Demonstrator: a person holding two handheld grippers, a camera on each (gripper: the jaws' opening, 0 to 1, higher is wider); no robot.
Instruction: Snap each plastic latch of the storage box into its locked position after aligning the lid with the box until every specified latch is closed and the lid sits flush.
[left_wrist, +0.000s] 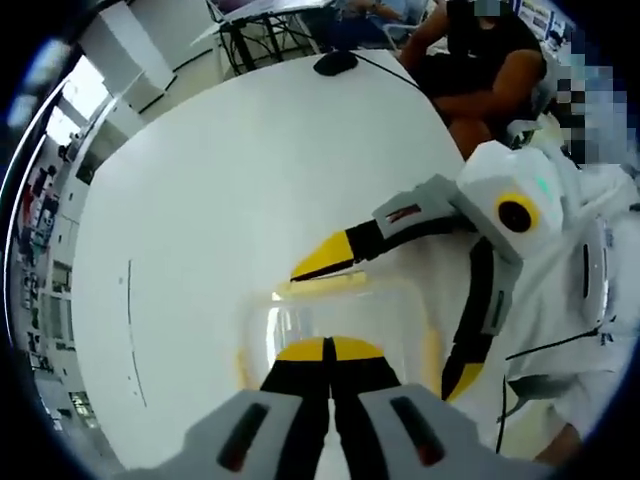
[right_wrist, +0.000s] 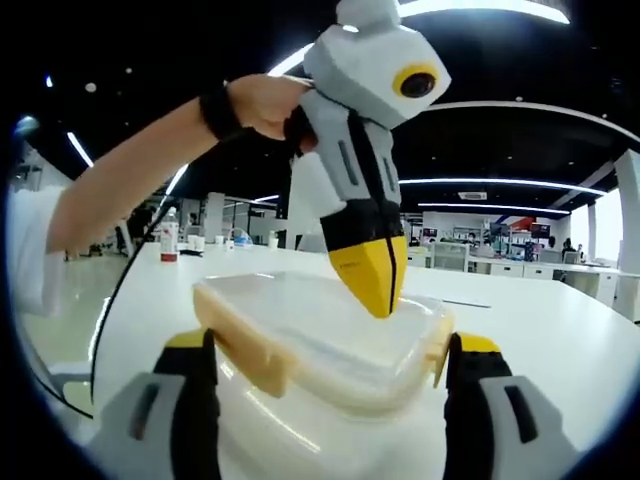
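A clear plastic storage box (left_wrist: 300, 320) with pale yellow latches (right_wrist: 250, 352) stands on the white table (left_wrist: 220, 200), its lid (right_wrist: 330, 315) lying on top. My left gripper (left_wrist: 328, 348) points down over it with its yellow tips shut together. In the right gripper view the left gripper (right_wrist: 375, 285) comes from above, its tips on or just over the lid's far side, held by a hand (right_wrist: 262, 100). My right gripper (right_wrist: 330, 345) is open, one jaw on each side of the box. The right gripper (left_wrist: 380, 325) shows the same straddle from above.
A black mouse (left_wrist: 335, 62) with a cable lies at the table's far edge, near a seated person (left_wrist: 480, 70). A white sleeve (left_wrist: 585, 330) is at the right. A bottle (right_wrist: 168, 238) stands on a far table, and office desks (right_wrist: 560, 270) lie beyond.
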